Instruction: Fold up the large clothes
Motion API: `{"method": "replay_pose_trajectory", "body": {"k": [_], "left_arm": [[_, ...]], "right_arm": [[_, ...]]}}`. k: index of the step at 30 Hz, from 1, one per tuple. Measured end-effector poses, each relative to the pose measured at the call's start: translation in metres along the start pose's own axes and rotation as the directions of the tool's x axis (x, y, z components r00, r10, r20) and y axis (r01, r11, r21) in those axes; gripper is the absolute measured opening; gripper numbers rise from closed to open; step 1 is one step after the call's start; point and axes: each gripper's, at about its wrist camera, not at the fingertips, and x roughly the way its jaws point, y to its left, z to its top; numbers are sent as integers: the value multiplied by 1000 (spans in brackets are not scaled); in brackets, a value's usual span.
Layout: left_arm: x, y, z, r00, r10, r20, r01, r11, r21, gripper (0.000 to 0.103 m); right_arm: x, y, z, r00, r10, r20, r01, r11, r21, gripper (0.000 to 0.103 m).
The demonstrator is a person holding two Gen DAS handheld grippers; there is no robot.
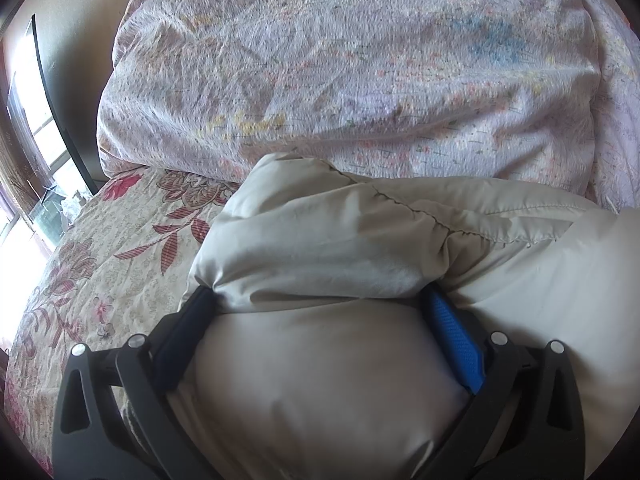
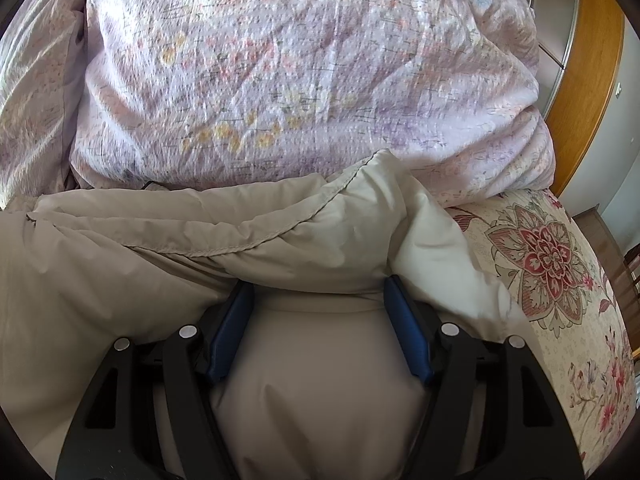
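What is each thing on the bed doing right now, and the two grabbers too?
Beige padded jacket: bunched up, pinched at both ends.
Left gripper: jaws shut on the jacket.
Right gripper: jaws shut on the jacket.
Lilac floral duvet: heaped behind the jacket.
Floral bedspread: spread flat, wrinkled.

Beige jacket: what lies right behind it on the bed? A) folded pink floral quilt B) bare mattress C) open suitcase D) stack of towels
A: a bulky pink floral quilt lies directly behind the beige jacket, both on the flowered bedspread.
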Motion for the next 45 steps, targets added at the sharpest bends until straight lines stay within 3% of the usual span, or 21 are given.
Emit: {"method": "replay_pose_trajectory", "body": {"k": [4, 6, 10, 15, 18, 23, 25, 26, 29, 33, 37, 40, 45], "left_arm": [[-13, 1, -4, 999, 31, 9, -32, 999, 24, 101], [-31, 6, -12, 1000, 13, 21, -14, 999, 48, 98], [-80, 26, -34, 998, -37, 42, 34, 997, 73, 97], [-131, 49, -62, 994, -108, 30, 106, 993, 48, 97], [-152, 69, -80, 987, -158, -8, 158, 987, -20, 94], [-156, 90, -104, 967, -242, -81, 231, 964, -129, 80], [-153, 92, -112, 960, -257, -108, 239, 958, -159, 76], [-151, 92, -115, 955, -274, -118, 251, 952, -177, 76], [-146, 93, -123, 935, -327, -135, 287, 925, -248, 75], [-132, 94, -123, 917, -373, -143, 311, 891, -331, 75], [-110, 96, -121, 902, -407, -140, 319, 850, -419, 61], [-94, 101, -123, 893, -435, -112, 332, 806, -490, 51], [-92, 106, -123, 882, -470, -29, 377, 743, -553, 28]], "right_arm": [[-15, -7, -8, 1000, -26, 5, 26, 1000, 17, 70], [-35, -18, -16, 999, -31, 21, 30, 999, 35, 71], [-79, -55, -33, 999, 39, 35, -43, 989, 145, 73], [-122, -105, -66, 983, 182, 0, -171, 928, 332, 74], [-132, -126, -85, 968, 251, -17, -222, 885, 409, 74], [-129, -147, -120, 911, 409, -46, -312, 759, 572, 74], [-124, -144, -124, 897, 438, -60, -323, 742, 587, 74], [-120, -142, -126, 889, 454, -64, -330, 732, 596, 74], [-104, -140, -133, 841, 540, -42, -382, 648, 659, 73], [-90, -137, -139, 798, 602, -17, -412, 567, 713, 71], [-84, -138, -139, 784, 619, 41, -446, 517, 731, 67], [-79, -140, -141, 778, 624, 76, -462, 485, 743, 59], [-76, -140, -142, 782, 616, 99, -477, 488, 731, 28]]}}
